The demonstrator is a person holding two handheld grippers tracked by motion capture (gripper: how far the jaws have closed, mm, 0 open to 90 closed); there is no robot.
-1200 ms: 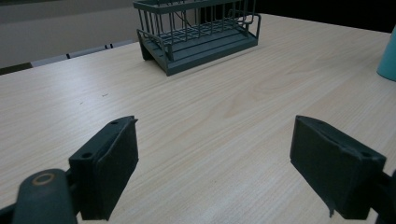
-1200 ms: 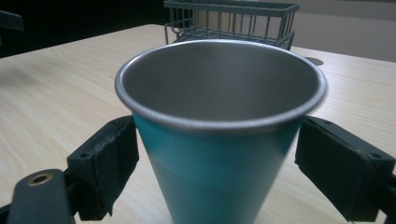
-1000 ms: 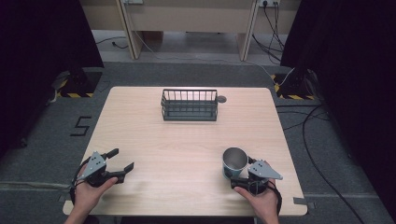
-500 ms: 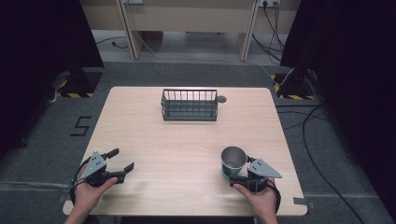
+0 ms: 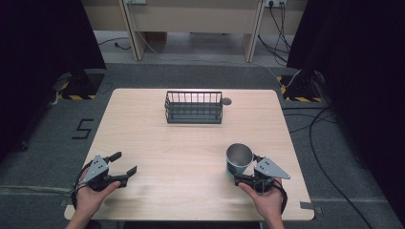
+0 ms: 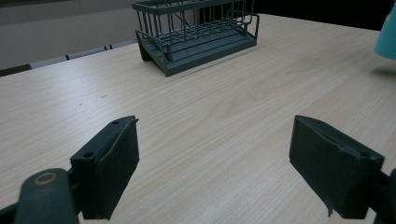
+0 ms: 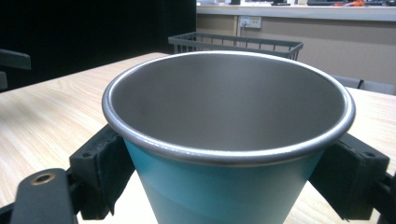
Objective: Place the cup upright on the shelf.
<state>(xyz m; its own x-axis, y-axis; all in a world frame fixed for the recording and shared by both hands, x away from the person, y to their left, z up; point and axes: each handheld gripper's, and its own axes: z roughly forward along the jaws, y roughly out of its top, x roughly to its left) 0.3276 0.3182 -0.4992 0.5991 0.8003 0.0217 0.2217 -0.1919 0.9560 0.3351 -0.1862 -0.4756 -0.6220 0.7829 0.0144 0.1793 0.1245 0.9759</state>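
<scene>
A: Where's the cup (image 5: 239, 160)?

B: Upright on the tabletop (image 5: 191, 143), near the right front corner. Teal outside, steel inside, nothing in it that I can see.

A: Right tongs (image 5: 247, 171)?

B: Around the cup. In the right gripper view one jaw sits on each side of the cup (image 7: 229, 135), below the rim. They look to be against the wall, so pinching it, low on the body. The base is out of frame there, so I can't tell from that view whether it's on the wood. The high view shows it standing on the tabletop.

A: Left tongs (image 5: 122, 164)?

B: Spread wide, holding nothing. Near the left front corner, well apart from the cup. The left gripper view has both jaws far apart over bare wood, pointing toward the rack (image 6: 196, 32).

A: Rack position?

B: Dark wire rack (image 5: 194, 107), far side of the tabletop, roughly centred. Looks empty. A small dark round spot (image 5: 226, 101) sits just beside its right end; can't tell what it is.

A: Cup relative to rack?

B: Well apart, nearer the person and to the right. In the left gripper view a slice of the cup (image 6: 387, 37) shows at the right edge.

A: Hands?

B: One hand (image 5: 90, 191) on the left gripper, the other (image 5: 262, 198) on the right, both coming in from the near edge.
</scene>
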